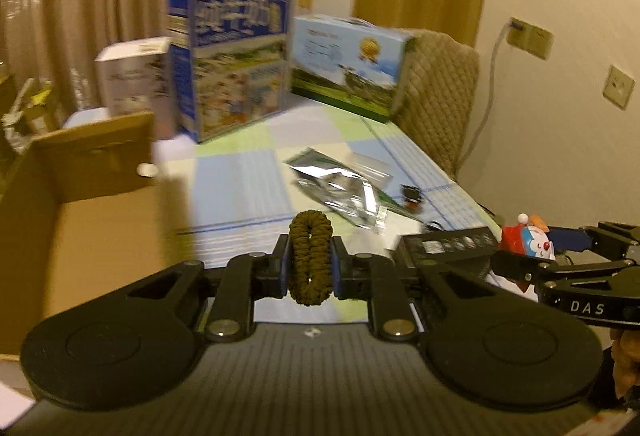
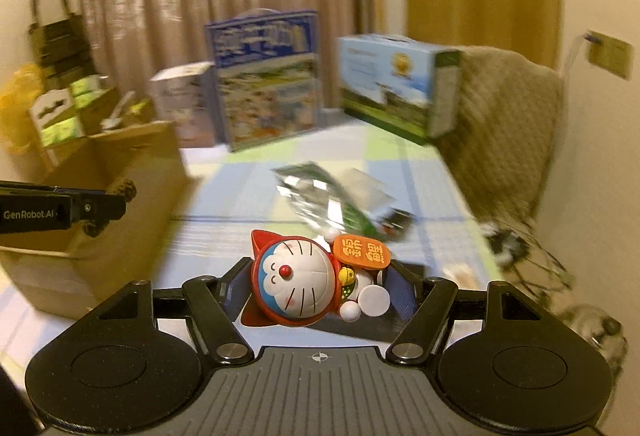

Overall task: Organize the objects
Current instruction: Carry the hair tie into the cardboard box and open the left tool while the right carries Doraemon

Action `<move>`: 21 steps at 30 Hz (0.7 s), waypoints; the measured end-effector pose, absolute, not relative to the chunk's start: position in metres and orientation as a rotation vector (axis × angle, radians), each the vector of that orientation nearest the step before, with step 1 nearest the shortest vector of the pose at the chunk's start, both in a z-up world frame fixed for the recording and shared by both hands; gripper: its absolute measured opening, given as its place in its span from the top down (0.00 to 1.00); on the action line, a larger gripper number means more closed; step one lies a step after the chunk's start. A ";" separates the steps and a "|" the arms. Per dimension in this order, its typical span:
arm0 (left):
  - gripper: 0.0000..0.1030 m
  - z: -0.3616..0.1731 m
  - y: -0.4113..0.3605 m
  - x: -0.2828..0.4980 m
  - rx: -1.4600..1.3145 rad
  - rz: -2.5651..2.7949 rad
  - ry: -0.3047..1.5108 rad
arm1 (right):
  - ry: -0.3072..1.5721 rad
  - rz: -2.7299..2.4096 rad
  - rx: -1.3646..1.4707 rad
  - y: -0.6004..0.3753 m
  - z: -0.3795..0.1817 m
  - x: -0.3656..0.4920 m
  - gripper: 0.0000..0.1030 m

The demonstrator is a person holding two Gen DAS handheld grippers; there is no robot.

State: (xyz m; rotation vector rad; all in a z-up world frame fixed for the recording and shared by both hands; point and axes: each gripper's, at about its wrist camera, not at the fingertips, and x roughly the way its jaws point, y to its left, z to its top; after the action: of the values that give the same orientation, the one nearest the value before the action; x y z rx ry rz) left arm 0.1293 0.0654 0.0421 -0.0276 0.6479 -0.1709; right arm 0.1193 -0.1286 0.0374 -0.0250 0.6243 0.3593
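Note:
My left gripper is shut on a dark olive hair scrunchie and holds it above the table, beside an open cardboard box on the left. My right gripper is shut on a red and blue Doraemon figurine that lies on its side between the pads. The figurine also shows in the left wrist view, and the left gripper with the scrunchie shows at the left of the right wrist view, by the box.
Silver foil packets and a small dark item lie mid-table on a checked cloth. A black flat device lies near. Blue printed cartons stand at the back. A padded chair is to the right.

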 end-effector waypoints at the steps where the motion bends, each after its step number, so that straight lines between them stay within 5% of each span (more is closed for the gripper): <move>1: 0.85 0.047 0.075 0.127 -0.031 -0.155 0.643 | 0.619 0.385 -0.026 -0.117 0.041 0.121 0.35; 10: 0.85 0.077 0.183 0.110 0.010 0.005 0.628 | 0.574 0.657 -0.085 0.006 0.057 0.135 0.35; 21: 0.85 0.050 0.260 0.124 -0.021 0.066 0.691 | 0.627 0.782 -0.180 0.094 0.027 0.162 0.35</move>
State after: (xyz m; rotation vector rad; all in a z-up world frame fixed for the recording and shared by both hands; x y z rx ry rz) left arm 0.1238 0.2601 0.0503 -0.0213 0.6914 0.0658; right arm 0.1616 0.0941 0.0267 -0.1801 0.6273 0.7818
